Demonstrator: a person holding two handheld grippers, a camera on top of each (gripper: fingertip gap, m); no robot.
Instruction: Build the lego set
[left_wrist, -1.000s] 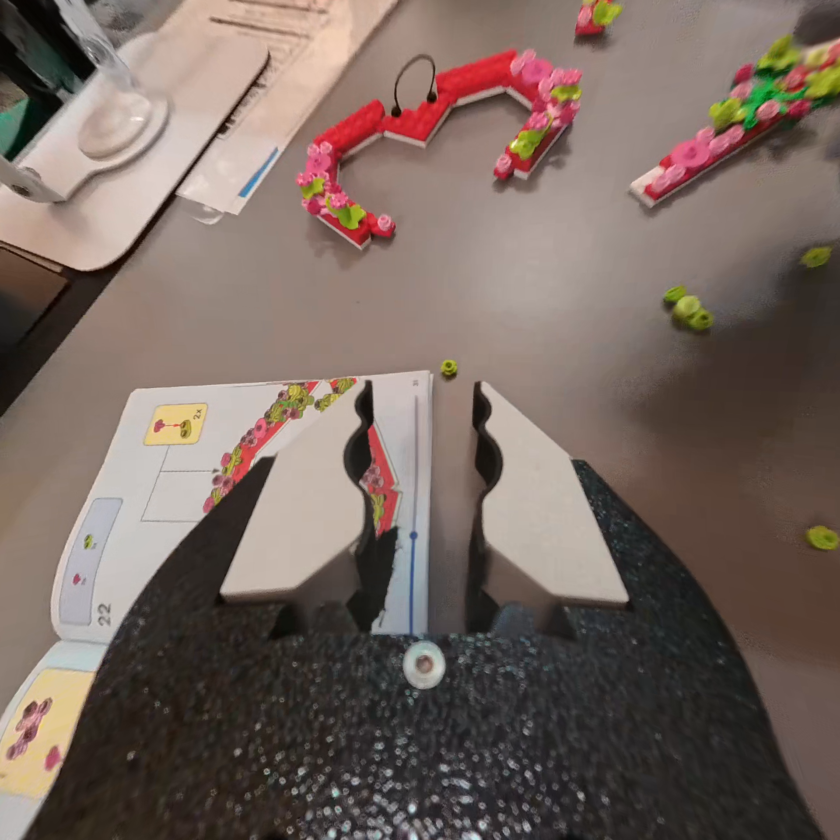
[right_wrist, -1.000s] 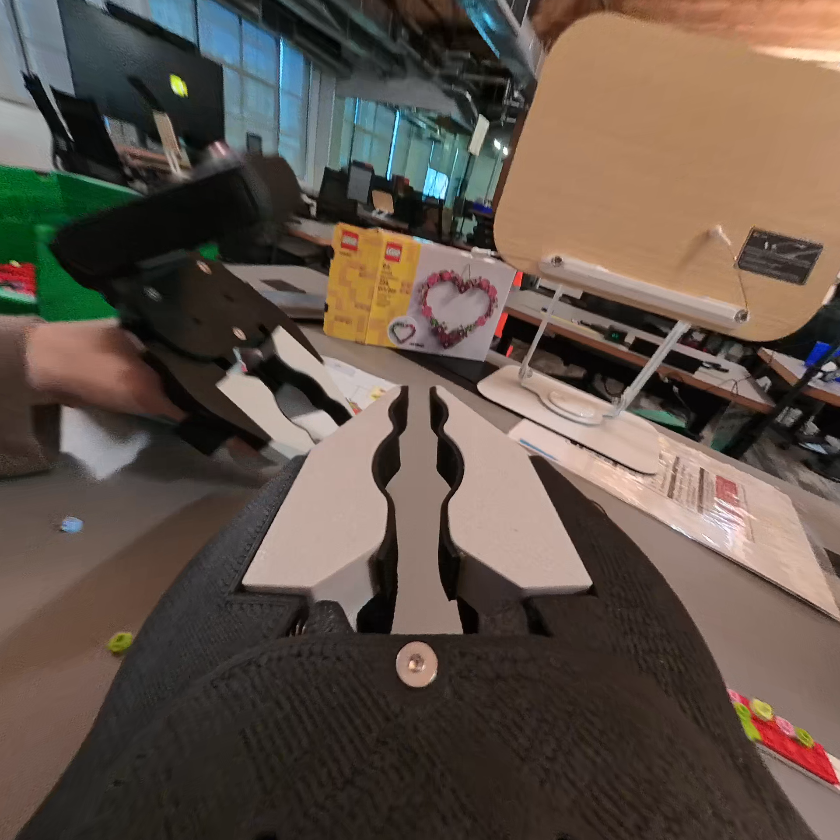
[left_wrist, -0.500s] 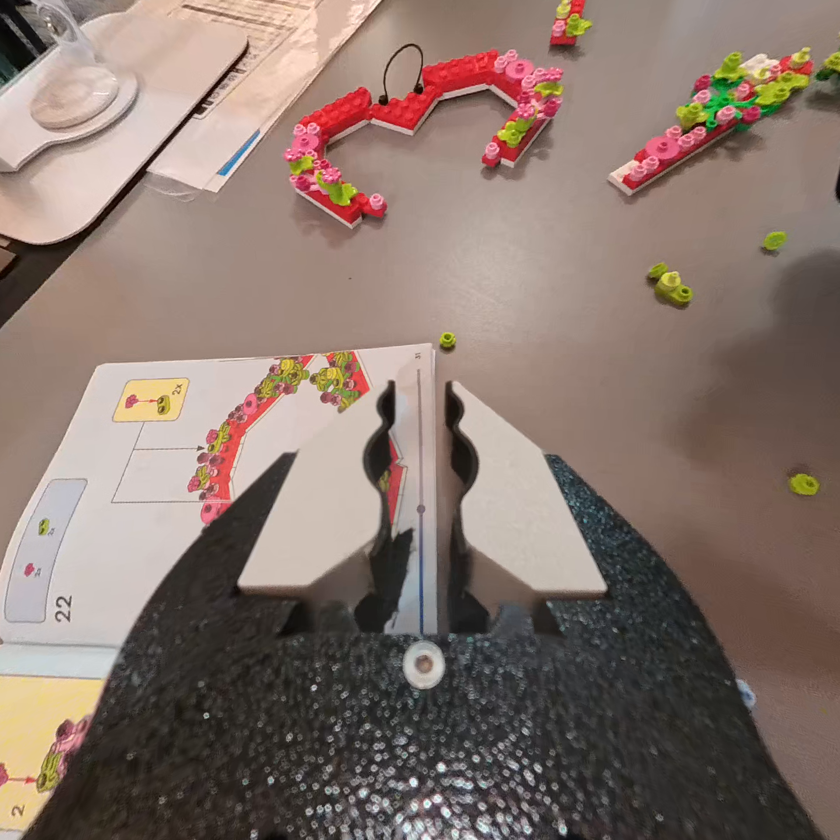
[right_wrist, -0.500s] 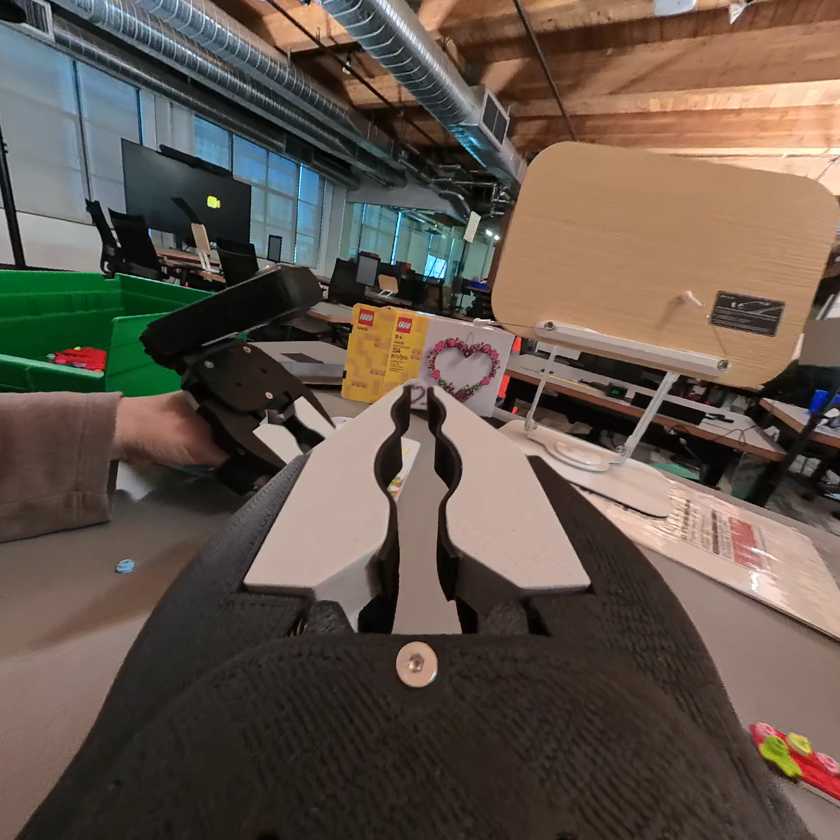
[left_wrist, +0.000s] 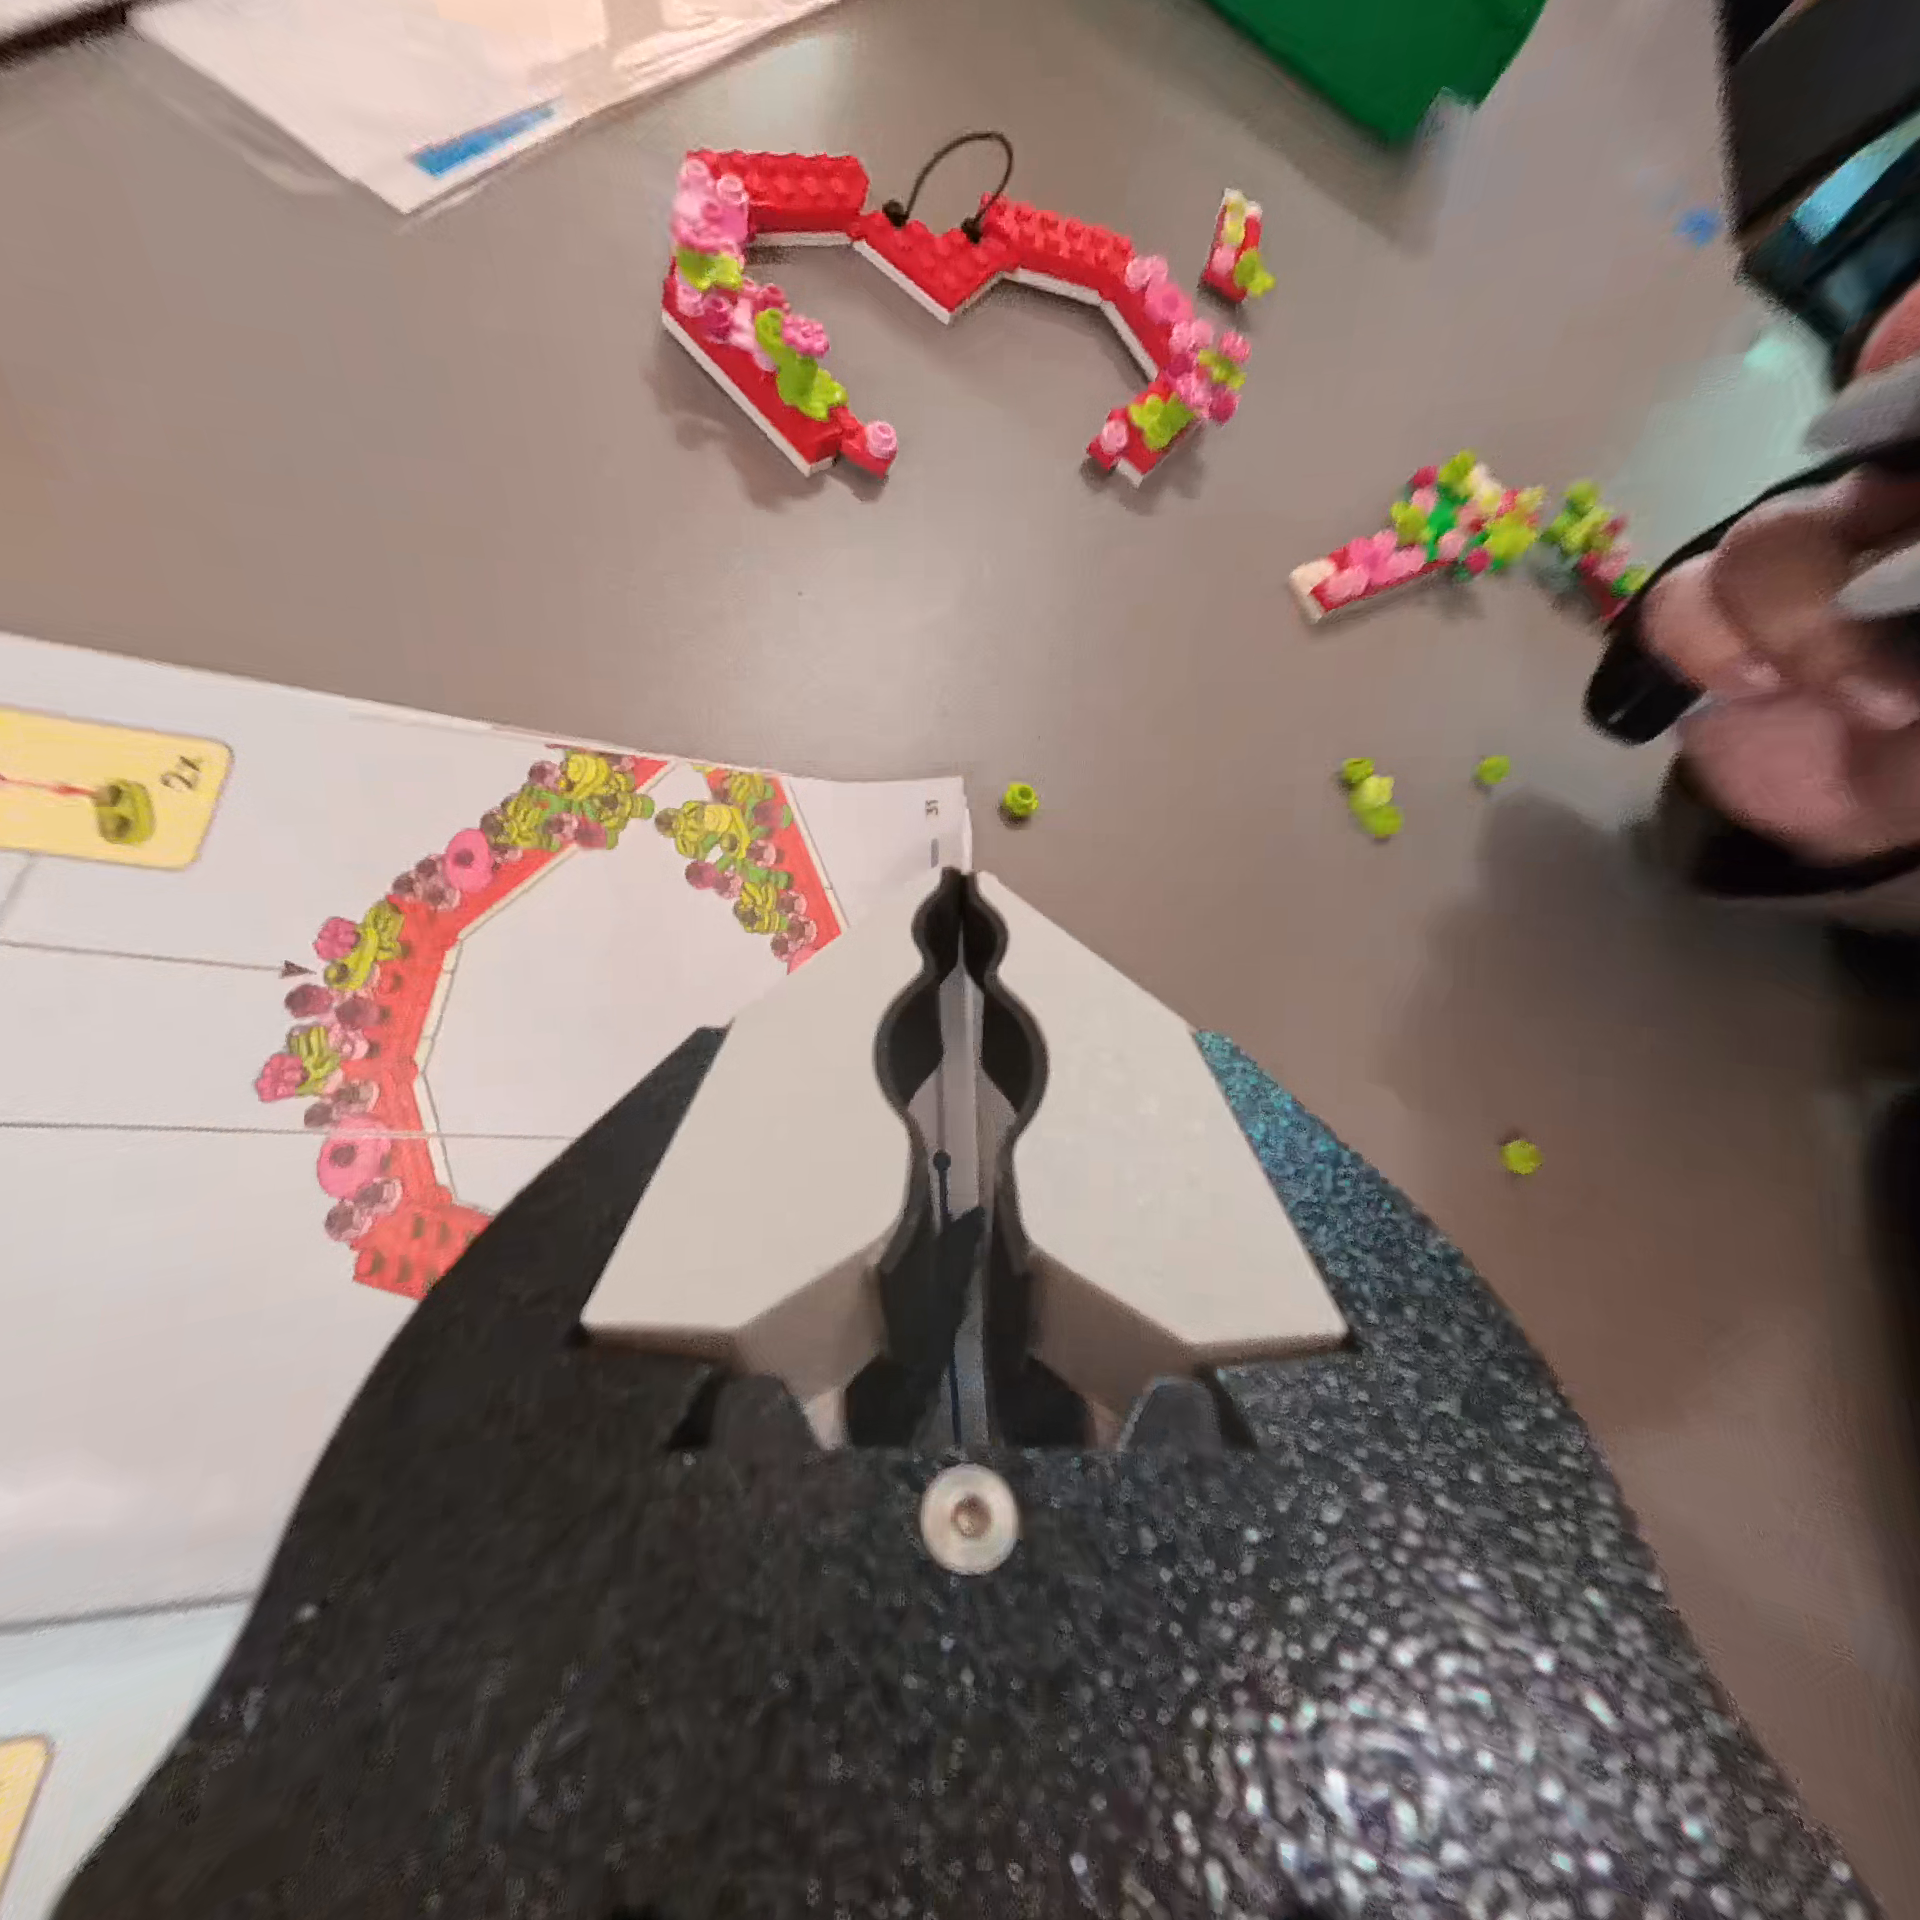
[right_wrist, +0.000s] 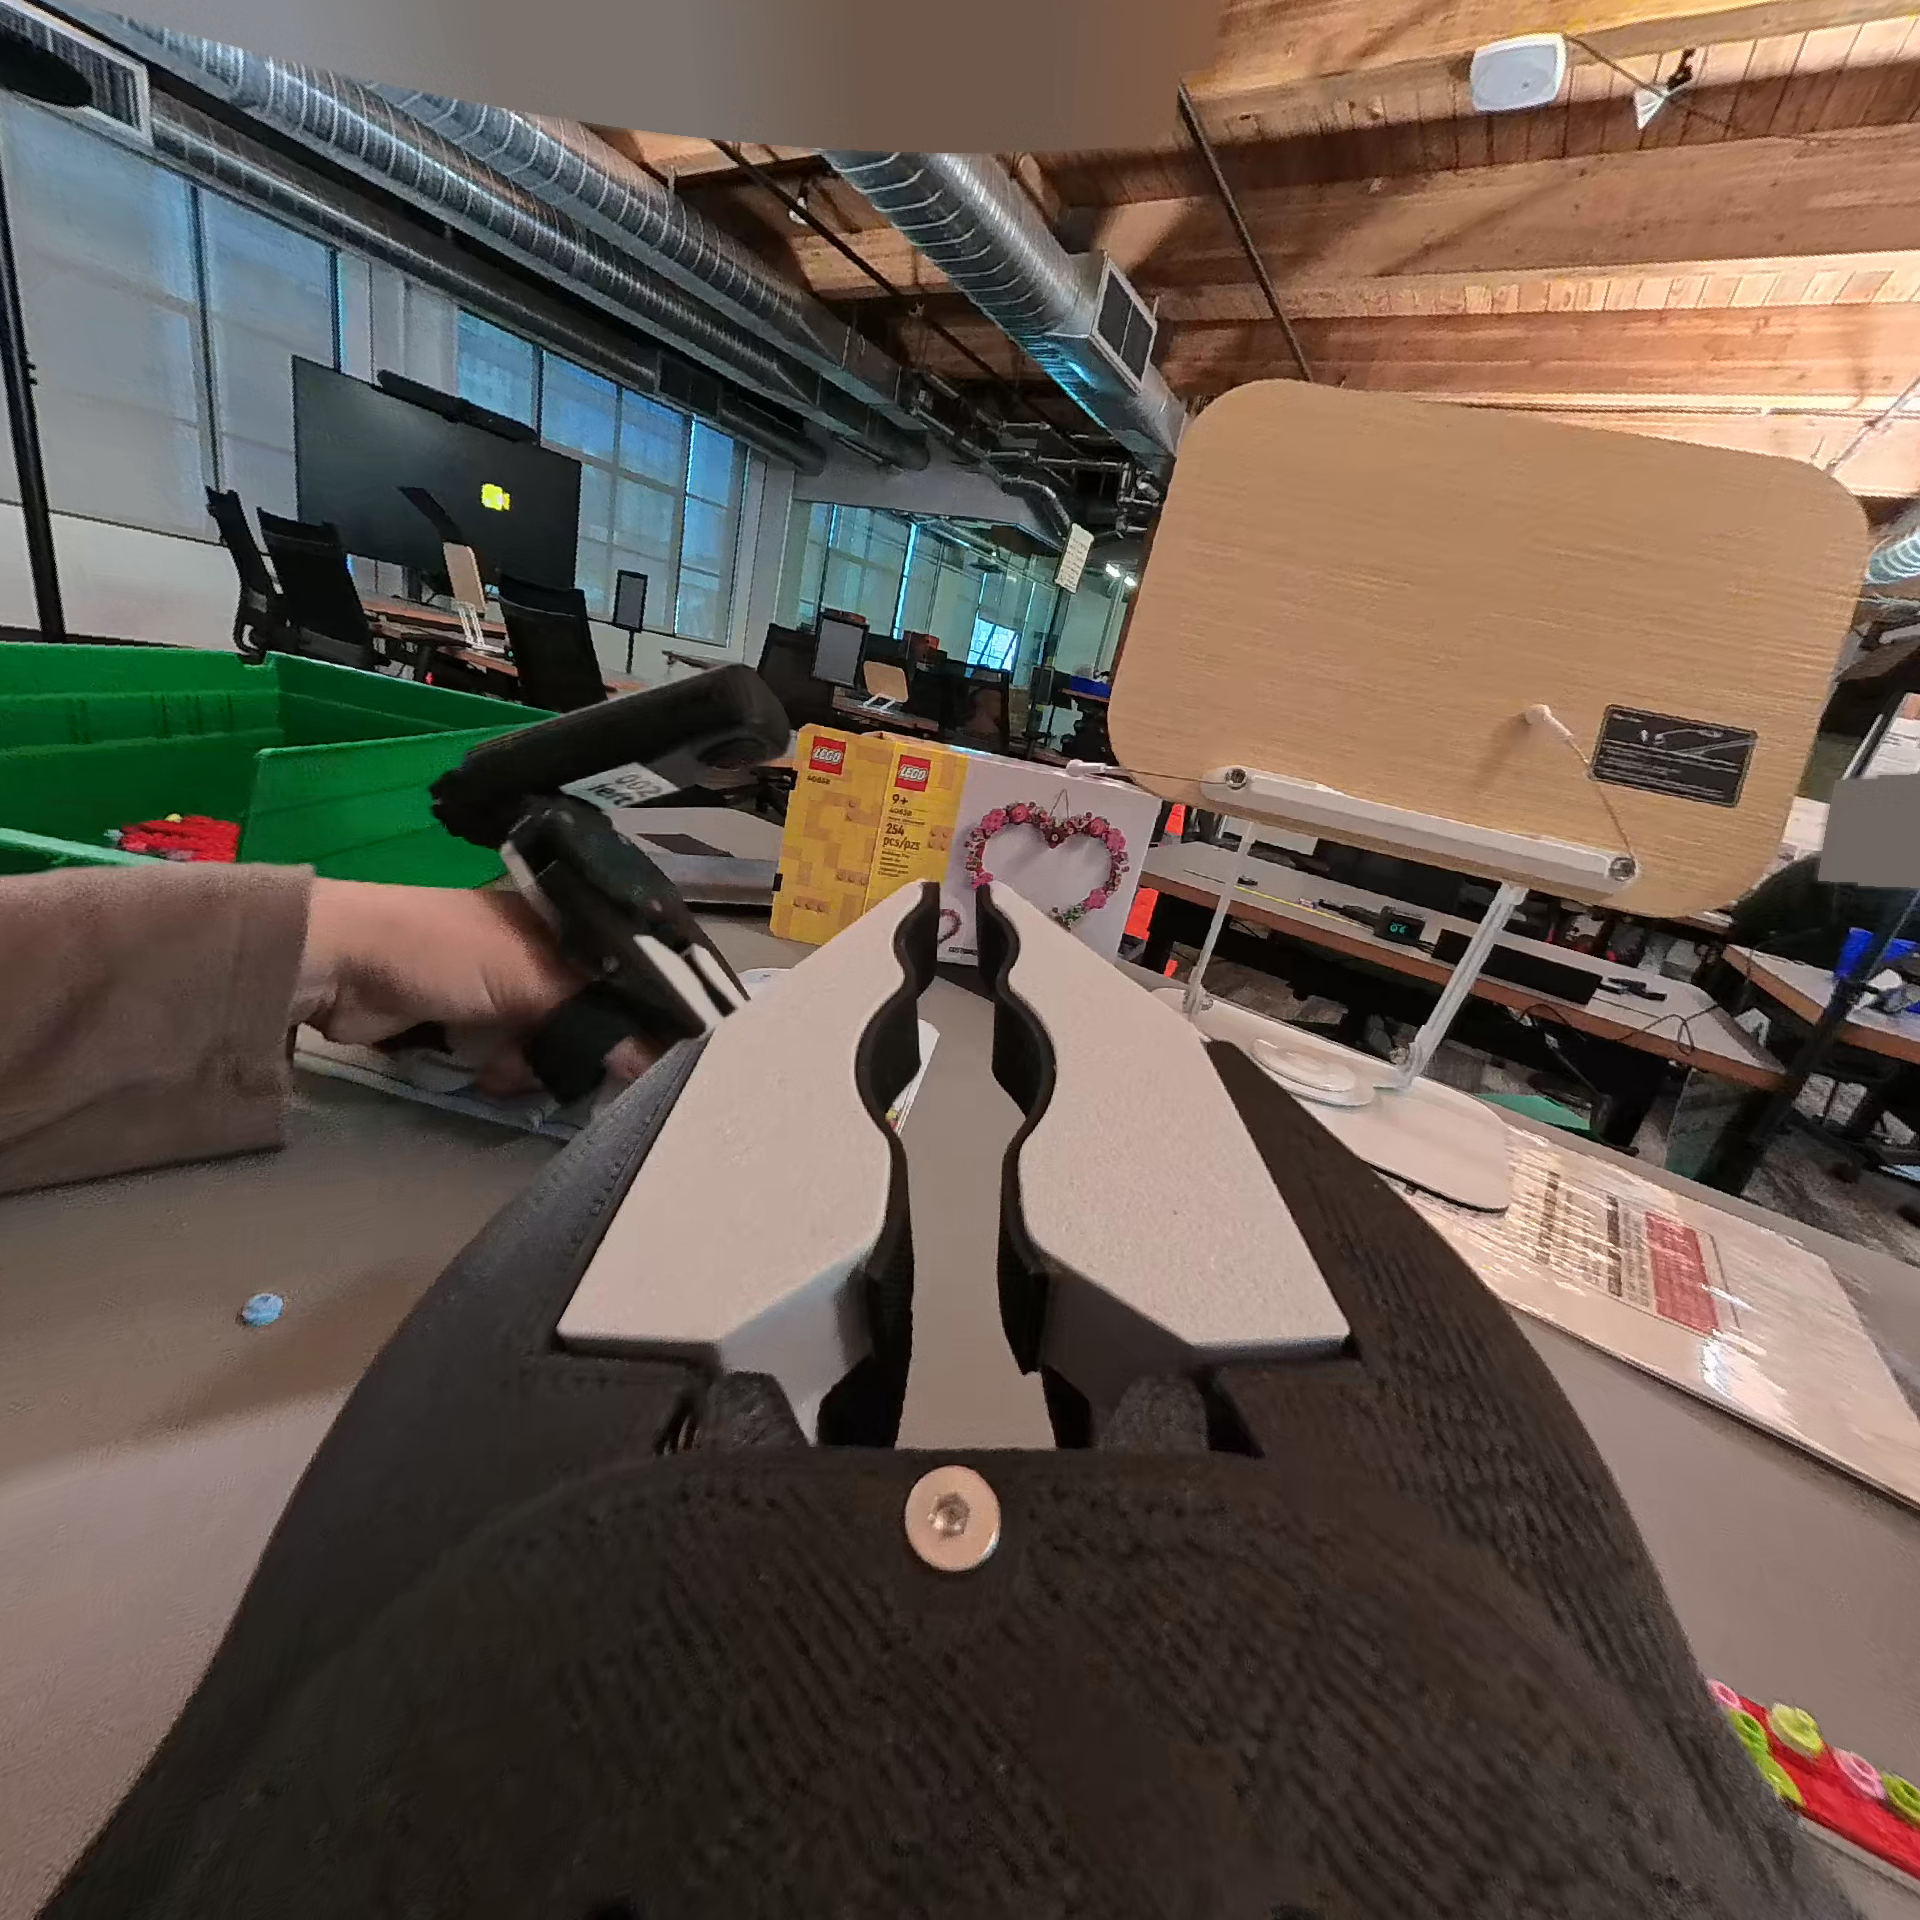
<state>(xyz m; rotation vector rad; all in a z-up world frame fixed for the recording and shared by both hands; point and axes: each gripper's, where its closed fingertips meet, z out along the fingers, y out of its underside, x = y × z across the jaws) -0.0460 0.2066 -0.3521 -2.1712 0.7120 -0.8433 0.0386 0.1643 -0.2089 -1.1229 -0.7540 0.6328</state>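
My left gripper (left_wrist: 961, 883) is shut on the right edge of the open instruction booklet (left_wrist: 312, 935), which lies on the grey table. Beyond it lies the red heart-top section (left_wrist: 935, 260) with pink and lime flowers and a black loop. A shorter flowered red strip (left_wrist: 1455, 540) lies to the right, and a small red piece (left_wrist: 1234, 244) near the heart-top. Loose lime studs (left_wrist: 1369, 800) sit right of the booklet. My right gripper (right_wrist: 956, 894) is slightly open and empty, held above the table. A flowered red strip (right_wrist: 1829, 1756) shows at its lower right.
A hand holding the other gripper (left_wrist: 1766, 707) is at the right edge. In the right wrist view: the left gripper in a hand (right_wrist: 623, 914), the yellow set box (right_wrist: 883, 842), a wooden stand (right_wrist: 1455, 644), green bins (right_wrist: 312, 769), a laminated sheet (right_wrist: 1662, 1278), a blue stud (right_wrist: 262, 1309).
My left gripper's fingers closed from open onto the booklet's page edge, and it swung so the bricks sit further right. My right gripper rose slightly and stayed narrowly open.
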